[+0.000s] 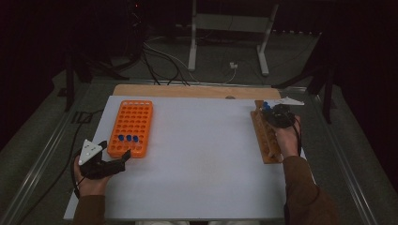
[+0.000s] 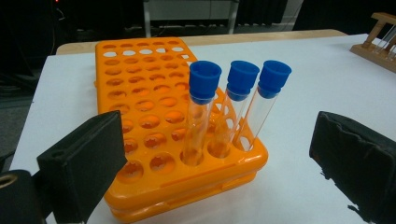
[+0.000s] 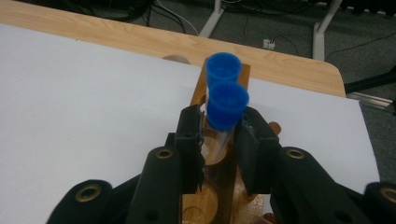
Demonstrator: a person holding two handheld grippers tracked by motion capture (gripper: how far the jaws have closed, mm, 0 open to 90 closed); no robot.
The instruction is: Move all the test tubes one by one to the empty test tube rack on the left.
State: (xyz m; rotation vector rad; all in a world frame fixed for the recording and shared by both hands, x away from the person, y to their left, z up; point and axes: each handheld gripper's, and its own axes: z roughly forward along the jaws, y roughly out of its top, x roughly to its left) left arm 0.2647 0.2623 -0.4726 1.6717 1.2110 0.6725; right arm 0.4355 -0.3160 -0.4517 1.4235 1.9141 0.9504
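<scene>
From above, the left claw [image 1: 123,158] is resting on the desk [image 1: 197,154], gaping wide and empty, just beside the orange rack [image 1: 131,126]. Its own camera is showing three capped tubes [image 2: 229,109] standing ahead between its jaws. The right claw [image 3: 219,140] is squeezing a blue-capped tube [image 3: 226,109] over the wooden rack [image 3: 219,186]; lifting it straight up probably comes next.

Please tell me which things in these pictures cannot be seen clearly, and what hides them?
- High view: the tubes in the wooden rack are too small and partly behind the right gripper to count.
- Right gripper view: the lower part of the gripped tube is hidden between the fingers.
- Left gripper view: the orange rack's near left corner sits behind a finger; the wooden rack is cut by the edge.
</scene>
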